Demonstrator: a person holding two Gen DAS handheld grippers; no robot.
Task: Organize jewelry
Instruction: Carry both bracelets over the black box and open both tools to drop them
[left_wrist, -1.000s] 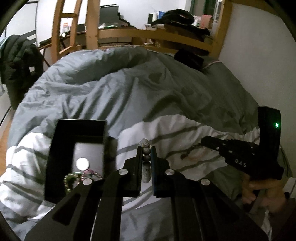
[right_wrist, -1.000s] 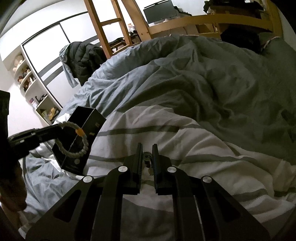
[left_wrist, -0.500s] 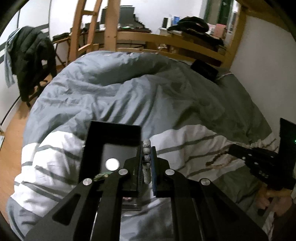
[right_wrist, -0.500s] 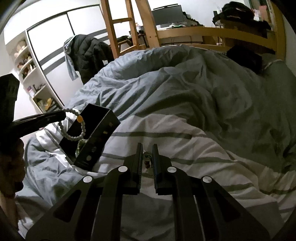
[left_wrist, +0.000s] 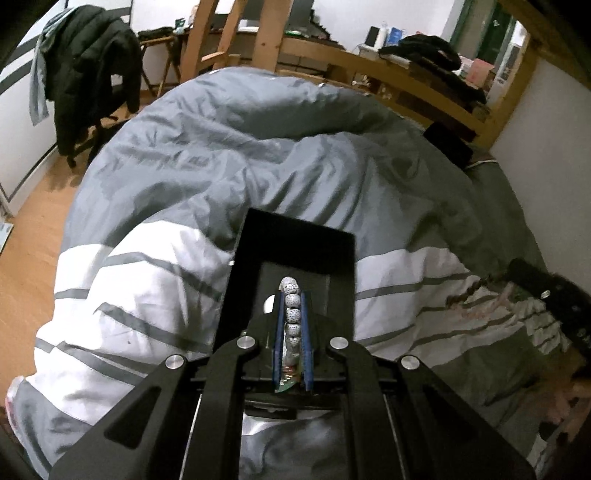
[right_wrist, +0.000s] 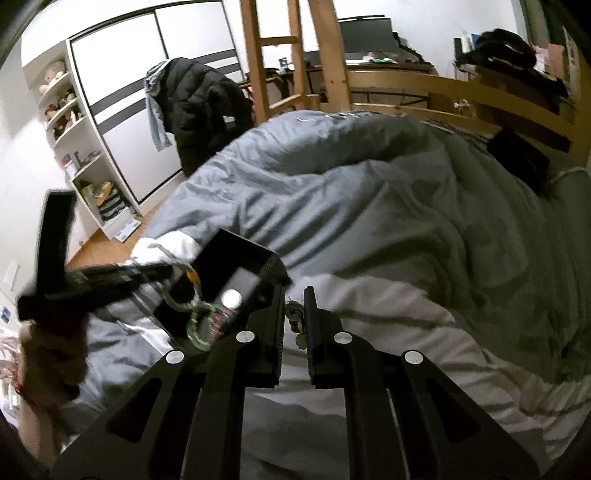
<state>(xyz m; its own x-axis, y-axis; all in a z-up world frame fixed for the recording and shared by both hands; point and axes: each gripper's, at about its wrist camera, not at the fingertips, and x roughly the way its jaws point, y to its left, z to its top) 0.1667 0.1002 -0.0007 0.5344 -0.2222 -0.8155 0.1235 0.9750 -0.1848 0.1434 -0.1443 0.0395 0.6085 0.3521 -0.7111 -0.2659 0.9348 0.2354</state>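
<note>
Squarely between the blue-lined fingers of the left gripper (left_wrist: 291, 325) sits a bracelet of pale speckled beads (left_wrist: 291, 314), clamped tight along its length, with its top beads poking out past the fingertips; the bracelet hangs over the open black box (left_wrist: 295, 240), whose dark floor shows directly behind it; from the right wrist view the same beaded bracelet (right_wrist: 184, 295) loops down from the left gripper (right_wrist: 162, 273) into the mouth of the black box (right_wrist: 240, 247), one orange bead showing near the top of the loop, though motion blur hides whether it touches the floor; inside the box lie a round silvery disc (right_wrist: 231, 297) and a tangle of greenish and pinkish jewelry (right_wrist: 207, 325) at the near corner; the right gripper (right_wrist: 294, 314) stands just beside the box, its jaws clenched on a small chain piece (right_wrist: 295, 321) with a metal charm dangling below; in the left wrist view that right gripper (left_wrist: 546, 295) is at the far right, a dark chain (left_wrist: 469, 291) trailing from its tip over the bed; the box rests on a rumpled duvet (left_wrist: 147, 288), white with grey stripes near and plain grey beyond; behind stand a wooden bed frame (left_wrist: 369, 62) and a dark jacket (left_wrist: 88, 74) over a chair.
</note>
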